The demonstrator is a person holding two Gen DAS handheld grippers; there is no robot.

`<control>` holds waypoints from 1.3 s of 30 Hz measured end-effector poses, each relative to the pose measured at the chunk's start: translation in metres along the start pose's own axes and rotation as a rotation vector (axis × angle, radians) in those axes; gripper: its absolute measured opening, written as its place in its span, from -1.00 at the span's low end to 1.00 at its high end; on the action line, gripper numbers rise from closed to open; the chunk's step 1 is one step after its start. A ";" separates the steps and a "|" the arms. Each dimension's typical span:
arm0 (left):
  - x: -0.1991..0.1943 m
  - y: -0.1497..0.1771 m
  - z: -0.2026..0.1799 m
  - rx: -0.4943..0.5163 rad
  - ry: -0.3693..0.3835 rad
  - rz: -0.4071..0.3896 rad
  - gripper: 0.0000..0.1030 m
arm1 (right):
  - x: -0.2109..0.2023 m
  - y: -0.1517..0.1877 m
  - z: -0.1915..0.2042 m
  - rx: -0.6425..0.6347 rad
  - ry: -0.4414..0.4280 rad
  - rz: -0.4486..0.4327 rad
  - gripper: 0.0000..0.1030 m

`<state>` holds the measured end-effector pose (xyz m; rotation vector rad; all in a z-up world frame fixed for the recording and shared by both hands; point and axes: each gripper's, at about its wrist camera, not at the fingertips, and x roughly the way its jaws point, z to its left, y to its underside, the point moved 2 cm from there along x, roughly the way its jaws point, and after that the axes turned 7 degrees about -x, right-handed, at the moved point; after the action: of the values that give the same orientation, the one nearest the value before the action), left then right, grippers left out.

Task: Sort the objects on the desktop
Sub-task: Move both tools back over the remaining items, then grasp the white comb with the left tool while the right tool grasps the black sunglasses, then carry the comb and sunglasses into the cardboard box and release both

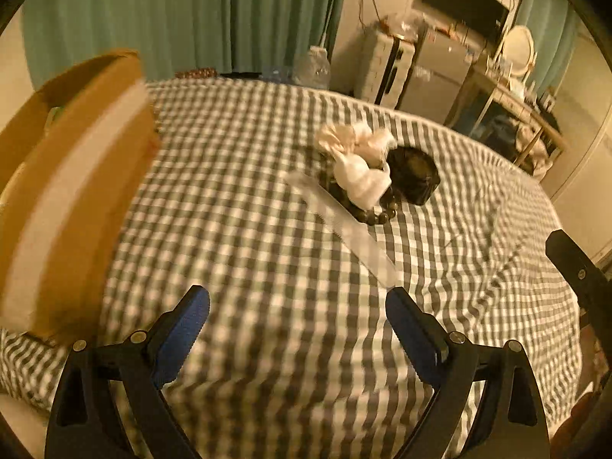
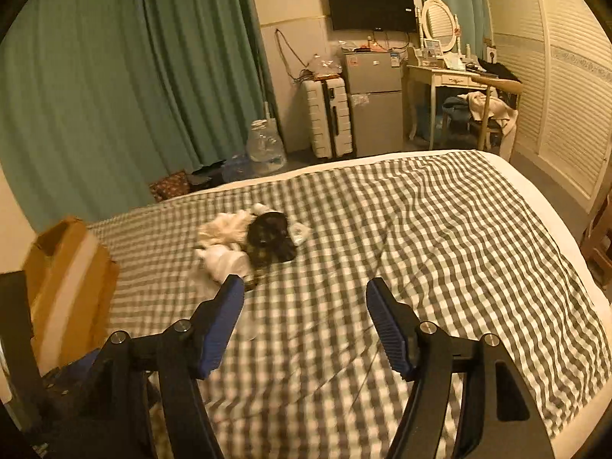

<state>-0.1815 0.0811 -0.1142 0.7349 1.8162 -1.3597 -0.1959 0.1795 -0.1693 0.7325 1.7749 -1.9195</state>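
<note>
On the bed (image 2: 440,229), grey-and-white check cover, lies a small pile mid-surface: white cloth bundle (image 1: 363,179), dark round item (image 1: 415,174) touching it, bead string (image 1: 376,216) and clear ruler (image 1: 344,225) alongside. Cardboard box (image 1: 72,191) sits at left edge. Left gripper (image 1: 298,308) wide open, nothing btwn fingers. Right gripper (image 2: 305,296) open too, empty. Bkgd: green curtains (image 2: 114,84), wall TV (image 2: 370,7), mini fridge (image 2: 373,103), white suitcase (image 2: 329,118), vanity w/ oval mirror (image 2: 438,19).
</note>
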 end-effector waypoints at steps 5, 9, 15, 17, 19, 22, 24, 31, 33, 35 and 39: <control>0.046 -0.009 -0.023 0.005 -0.004 0.053 0.86 | 0.034 0.005 -0.031 0.076 -0.051 0.076 0.28; 0.089 -0.015 -0.037 -0.032 -0.008 0.104 0.86 | 0.055 0.003 -0.051 0.127 -0.103 0.137 0.37; 0.112 -0.015 -0.040 0.054 0.009 0.062 0.63 | 0.087 -0.009 -0.040 -0.010 -0.163 0.158 0.41; 0.109 -0.017 -0.035 0.089 0.009 0.057 0.10 | 0.099 -0.017 -0.026 -0.098 -0.181 0.153 0.41; 0.107 -0.021 -0.024 0.067 0.037 0.074 -0.37 | 0.114 -0.025 -0.010 -0.205 -0.188 0.149 0.41; 0.106 -0.024 -0.003 0.000 0.110 0.106 -0.52 | 0.140 -0.032 0.013 -0.318 -0.177 0.153 0.41; 0.106 -0.024 0.004 0.000 0.123 0.114 -0.56 | 0.154 -0.035 0.024 -0.338 -0.178 0.152 0.41; 0.105 -0.026 0.013 0.018 0.133 0.123 -0.94 | 0.181 -0.047 0.040 -0.338 -0.209 0.156 0.41; 0.106 -0.026 0.012 0.031 0.127 0.119 -0.94 | 0.185 -0.048 0.046 -0.339 -0.215 0.157 0.41; 0.109 -0.030 0.008 0.058 0.111 0.122 -0.90 | 0.188 -0.047 0.049 -0.330 -0.222 0.155 0.36; 0.111 -0.038 0.002 0.094 0.102 0.093 -0.91 | 0.183 -0.042 0.047 -0.308 -0.225 0.153 0.06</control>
<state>-0.2737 0.0703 -0.1858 0.9422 1.7825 -1.3753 -0.3674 0.1446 -0.2512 0.5060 1.7630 -1.5176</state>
